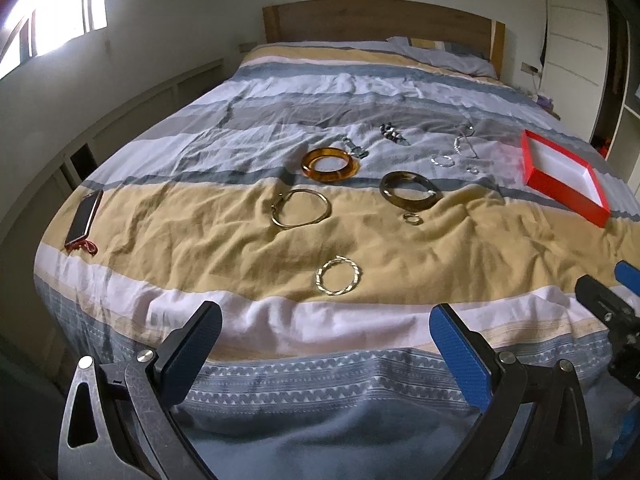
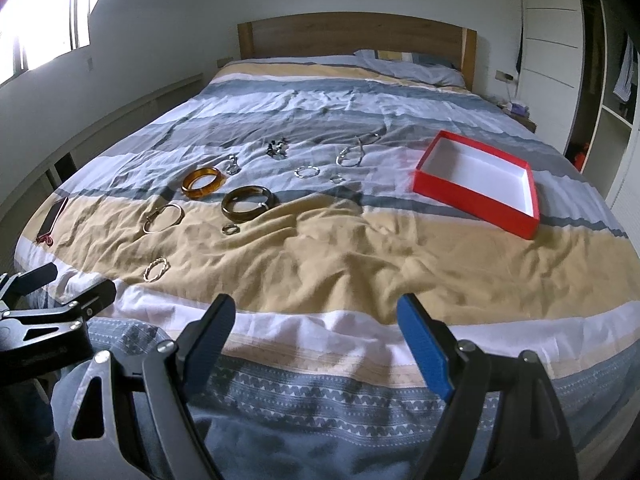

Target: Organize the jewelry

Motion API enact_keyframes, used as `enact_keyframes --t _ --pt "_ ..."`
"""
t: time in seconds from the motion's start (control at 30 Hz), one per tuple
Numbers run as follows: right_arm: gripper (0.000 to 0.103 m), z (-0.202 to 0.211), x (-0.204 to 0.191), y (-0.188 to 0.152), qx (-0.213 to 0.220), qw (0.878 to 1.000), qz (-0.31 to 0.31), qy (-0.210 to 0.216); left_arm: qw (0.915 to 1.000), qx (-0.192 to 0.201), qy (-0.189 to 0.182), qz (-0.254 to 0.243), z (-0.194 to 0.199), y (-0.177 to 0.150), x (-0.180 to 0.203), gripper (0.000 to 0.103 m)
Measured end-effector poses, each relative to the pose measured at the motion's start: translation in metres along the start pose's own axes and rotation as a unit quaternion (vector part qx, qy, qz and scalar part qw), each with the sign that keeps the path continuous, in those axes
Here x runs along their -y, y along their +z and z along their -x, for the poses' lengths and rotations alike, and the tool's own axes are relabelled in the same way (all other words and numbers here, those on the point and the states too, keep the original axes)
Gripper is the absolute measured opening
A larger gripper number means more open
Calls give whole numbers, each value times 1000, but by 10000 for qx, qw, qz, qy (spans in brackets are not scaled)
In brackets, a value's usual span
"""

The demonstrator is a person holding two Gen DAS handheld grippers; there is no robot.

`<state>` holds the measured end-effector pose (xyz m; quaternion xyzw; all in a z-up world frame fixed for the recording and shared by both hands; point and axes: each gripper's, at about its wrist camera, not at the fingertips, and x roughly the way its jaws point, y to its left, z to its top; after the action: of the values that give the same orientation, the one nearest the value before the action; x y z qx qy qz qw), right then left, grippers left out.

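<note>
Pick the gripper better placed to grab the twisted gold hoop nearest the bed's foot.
Left. The twisted gold hoop lies just ahead of the open left gripper; the right gripper sits off to its side.

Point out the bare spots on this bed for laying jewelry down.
Free: yellow stripe between the dark bangle and red box; the bedspread beyond the jewelry toward the headboard. Crowded: around the amber bangle and gold hoop.
</note>
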<state>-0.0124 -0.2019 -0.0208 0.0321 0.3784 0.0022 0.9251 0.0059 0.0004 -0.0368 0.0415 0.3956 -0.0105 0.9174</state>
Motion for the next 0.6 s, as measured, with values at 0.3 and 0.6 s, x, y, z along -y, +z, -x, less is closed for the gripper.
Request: enact_keyframes --t 0.3,0.6 --pt "82 -16 -7 8 -66 9998 76 152 9994 31 -357 11 -12 0 -18 92" --pt "81 -52 -5 23 -227 9991 13 369 9972 -267 -691 79 -54 9 -21 80"
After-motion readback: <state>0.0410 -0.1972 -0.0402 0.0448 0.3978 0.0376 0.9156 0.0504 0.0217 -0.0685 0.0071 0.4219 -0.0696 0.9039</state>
